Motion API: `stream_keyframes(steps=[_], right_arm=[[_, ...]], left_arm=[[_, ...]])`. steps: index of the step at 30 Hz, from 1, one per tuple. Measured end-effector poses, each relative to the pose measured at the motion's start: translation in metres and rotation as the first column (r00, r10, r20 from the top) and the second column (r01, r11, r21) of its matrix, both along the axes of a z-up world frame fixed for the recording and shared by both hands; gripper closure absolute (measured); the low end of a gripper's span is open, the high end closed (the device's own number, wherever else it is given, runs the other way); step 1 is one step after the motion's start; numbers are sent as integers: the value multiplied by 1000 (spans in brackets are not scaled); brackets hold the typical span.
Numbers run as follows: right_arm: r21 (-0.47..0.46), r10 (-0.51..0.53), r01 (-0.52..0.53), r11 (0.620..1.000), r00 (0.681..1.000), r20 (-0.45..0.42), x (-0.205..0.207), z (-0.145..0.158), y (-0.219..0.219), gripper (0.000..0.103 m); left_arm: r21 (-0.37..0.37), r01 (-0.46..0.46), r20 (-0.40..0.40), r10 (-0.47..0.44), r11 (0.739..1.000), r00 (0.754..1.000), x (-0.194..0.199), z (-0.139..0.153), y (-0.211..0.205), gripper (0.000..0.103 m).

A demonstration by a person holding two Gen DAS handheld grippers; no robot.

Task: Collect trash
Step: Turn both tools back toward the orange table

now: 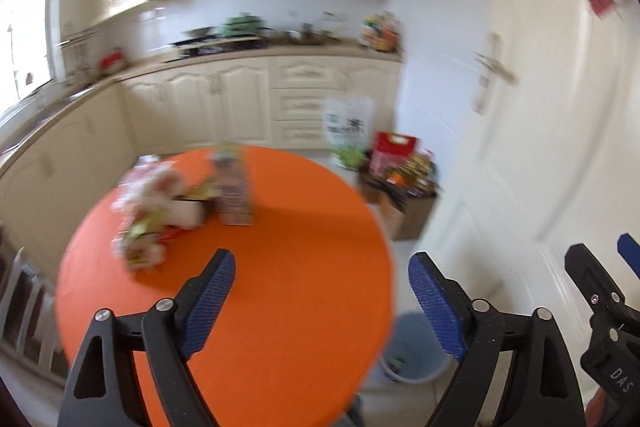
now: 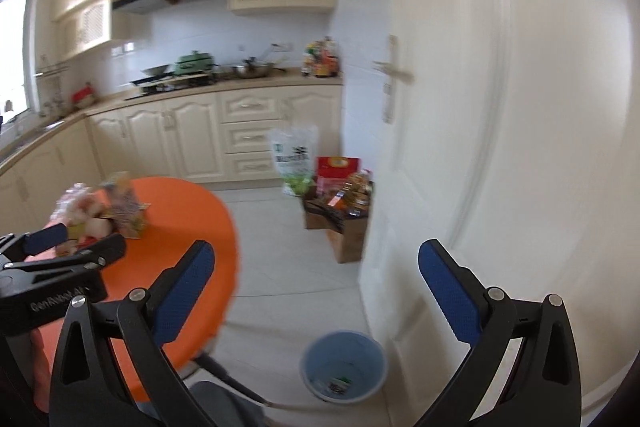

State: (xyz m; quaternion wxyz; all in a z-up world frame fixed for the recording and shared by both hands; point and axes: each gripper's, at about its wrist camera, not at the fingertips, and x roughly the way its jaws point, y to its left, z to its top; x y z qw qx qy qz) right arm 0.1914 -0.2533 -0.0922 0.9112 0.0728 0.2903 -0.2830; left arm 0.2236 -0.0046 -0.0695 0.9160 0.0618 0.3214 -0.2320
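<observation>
Both my left gripper (image 1: 320,275) and my right gripper (image 2: 316,267) have their blue-padded jaws spread wide with nothing between them. The round pale-blue plastic bin (image 2: 344,367) stands on the tiled floor beside the white door, just off the edge of the round orange surface (image 1: 280,227), with a few small scraps lying at its bottom, too blurred to name. A heap of crumpled wrappers and small cartons (image 1: 160,211) sits on the far side of the surface, and an open brown cardboard box (image 2: 340,227) crammed with bottles and packets stands by the door.
</observation>
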Motion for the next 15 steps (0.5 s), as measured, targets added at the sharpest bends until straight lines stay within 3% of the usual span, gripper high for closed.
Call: stream_keyframes(steps=[6,10,15], right_arm=[[72,181,-181,981,983,3,54,-12,44,0],[151,320,-315,937,947,-7,103,-31,80,0],[231,476,-453,861,878,-56,173,-70,134,0]], left_arm=[[-4,-187,4,187,982,982,7,-7,84,14],[17,-296,-8,296,955,955,9,-14,134,12],[45,-406,-50,408,913,912,20,-31,185,12]])
